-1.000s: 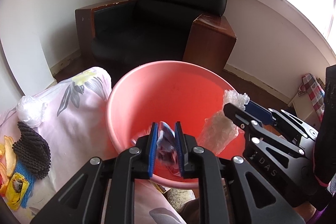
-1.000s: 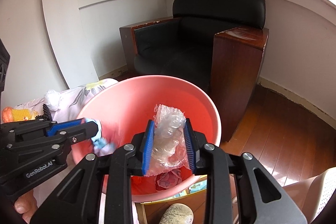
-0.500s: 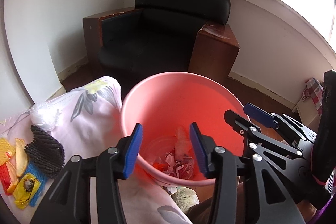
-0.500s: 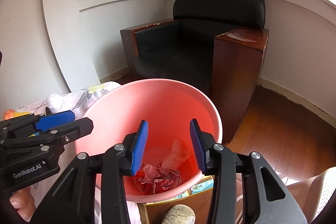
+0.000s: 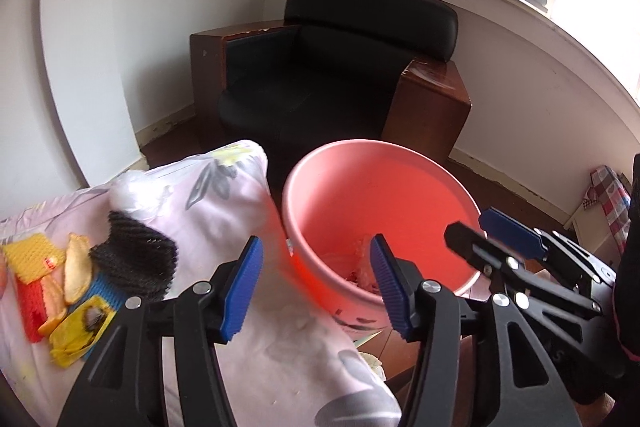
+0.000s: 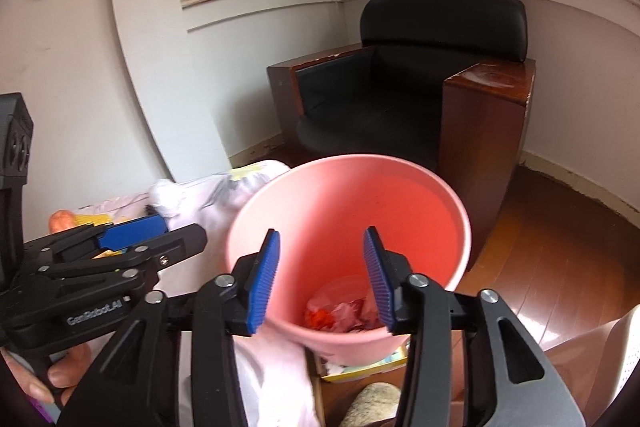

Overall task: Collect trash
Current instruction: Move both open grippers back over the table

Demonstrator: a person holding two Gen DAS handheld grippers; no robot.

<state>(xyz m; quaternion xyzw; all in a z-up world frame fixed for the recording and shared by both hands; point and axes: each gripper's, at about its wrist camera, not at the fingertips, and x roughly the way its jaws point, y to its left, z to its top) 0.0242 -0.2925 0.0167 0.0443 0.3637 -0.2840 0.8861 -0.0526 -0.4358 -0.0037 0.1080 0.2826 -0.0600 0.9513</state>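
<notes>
Am holding both grippers, left [image 5: 316, 287] and right [image 6: 320, 279], released, jaws just opening, empty. Wrappers lying in bucket [image 6: 404, 171]; scraps [image 5: 64, 287] waiting lower left.

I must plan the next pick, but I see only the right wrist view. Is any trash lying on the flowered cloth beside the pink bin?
Observer: Yes. The left wrist view shows a black mesh piece on the flowered cloth, to the left of the pink bin.
Operator: Is anything else near it?
Observer: A yellow foam net and a yellow wrapper lie further left, with fruit peels between them.
Operator: Is the left tool free to take them?
Observer: Yes. The left tool is open. Its jaws have just been opening, and nothing is between them.
</notes>
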